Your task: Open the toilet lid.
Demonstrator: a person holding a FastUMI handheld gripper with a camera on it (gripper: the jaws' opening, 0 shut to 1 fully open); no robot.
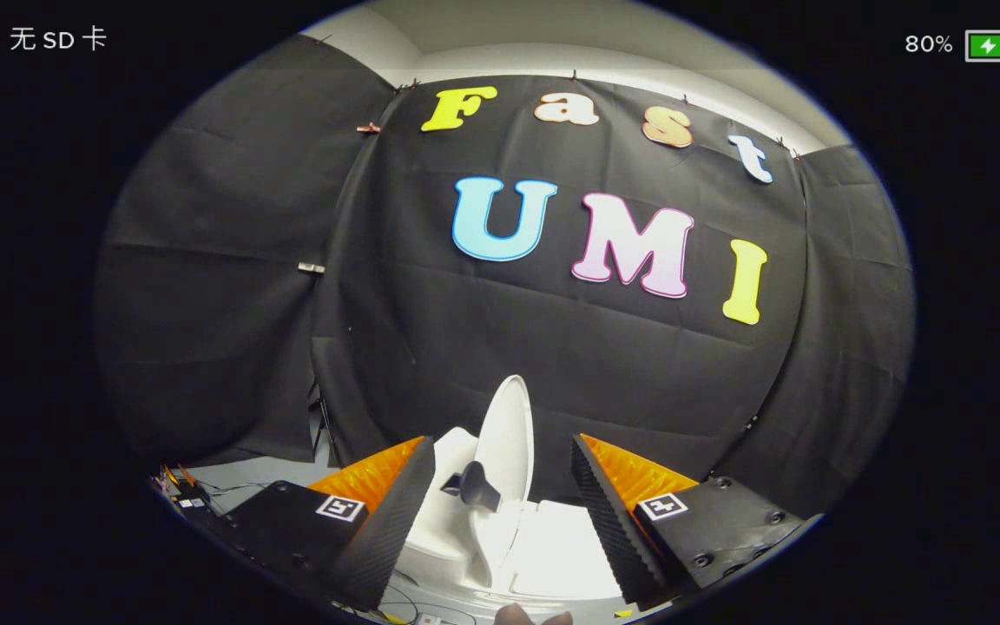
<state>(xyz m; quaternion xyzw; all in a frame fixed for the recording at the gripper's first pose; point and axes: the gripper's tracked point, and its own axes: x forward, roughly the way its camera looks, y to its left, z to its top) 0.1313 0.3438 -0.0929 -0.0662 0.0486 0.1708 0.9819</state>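
White plastic gleams between our two fingers: that is the toilet (465,538), and it lies just ahead of the gripper (500,508), low and near. We hold the jaws spread wide, with nothing pinched between them and neither finger pressing on anything. Each finger carries a small square marker on its upper side, one on the left (341,508) and one on the right (663,505).

At the very nearest edge, below the toilet, we see a blurred sliver of something that may be part of a hand; we cannot tell for sure. Thin cables (404,603) trail over the floor by the left finger.

Between the fingers the lid (504,443) stands raised, close to upright, tipped a little toward the right as it rises. We see it nearly edge-on, so we cannot tell how far back it leans. A small dark handle-like piece (472,488) sticks out near its lower part, on the left side. To the right of the lid lies a flat white surface (561,547), part of the toilet's body.

Farther left, on the pale floor (248,477), a few small items (177,488) and wires sit well apart from the toilet; they are too small to name.

Farthest of all hangs the black cloth wall (552,365), creased and pinned in panels, with a pale ceiling (552,43) above it.
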